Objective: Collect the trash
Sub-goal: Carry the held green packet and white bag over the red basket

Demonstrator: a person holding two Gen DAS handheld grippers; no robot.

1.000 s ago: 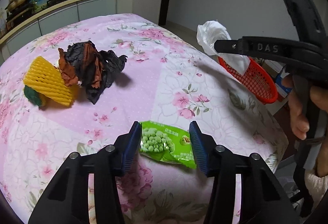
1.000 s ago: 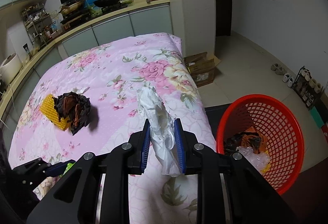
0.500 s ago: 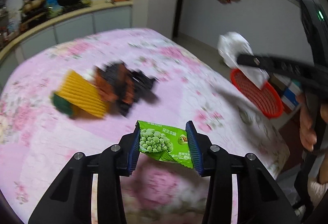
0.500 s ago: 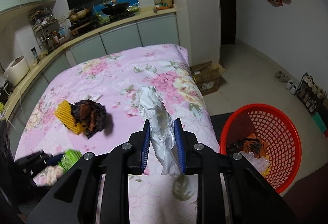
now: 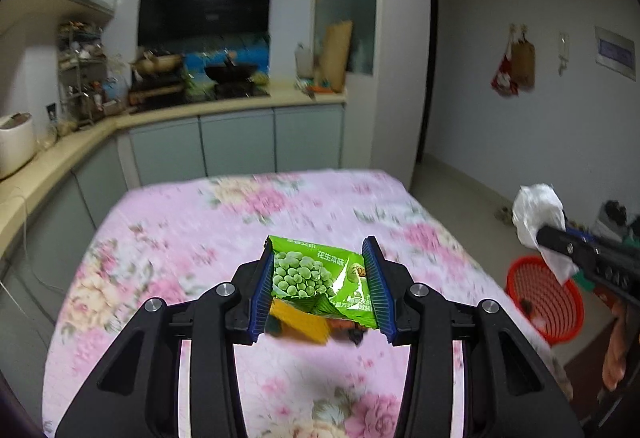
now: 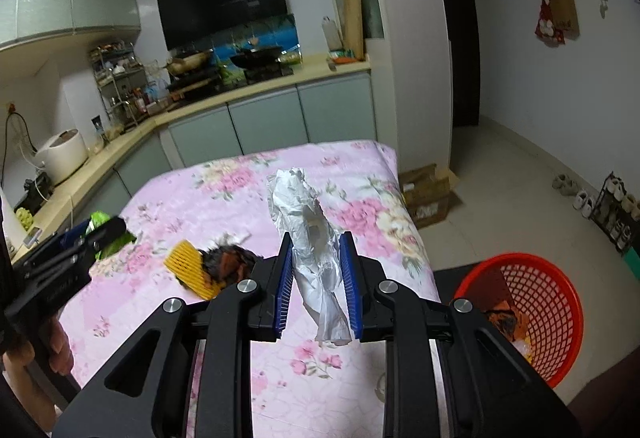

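My left gripper (image 5: 318, 288) is shut on a green pea snack packet (image 5: 320, 278) and holds it above the pink flowered table (image 5: 168, 238). It also shows at the left in the right wrist view (image 6: 100, 234). My right gripper (image 6: 316, 282) is shut on a crumpled white plastic bag (image 6: 310, 242), held above the table's right part. That bag also shows in the left wrist view (image 5: 536, 213). A red mesh basket (image 6: 552, 302) stands on the floor to the right, with trash inside. A yellow foam net (image 6: 188, 264) and a dark crumpled wrapper (image 6: 230, 262) lie on the table.
A kitchen counter (image 6: 120, 145) with a stove and a rice cooker (image 6: 62, 153) runs behind and left of the table. A cardboard box (image 6: 430, 193) sits on the floor past the table's far right corner. Shoes and a rack (image 6: 612, 205) stand at the right wall.
My left gripper has closed on the green packet, lifted it off the table and tilted up. My right gripper has risen and tilted up too, still holding the white bag.
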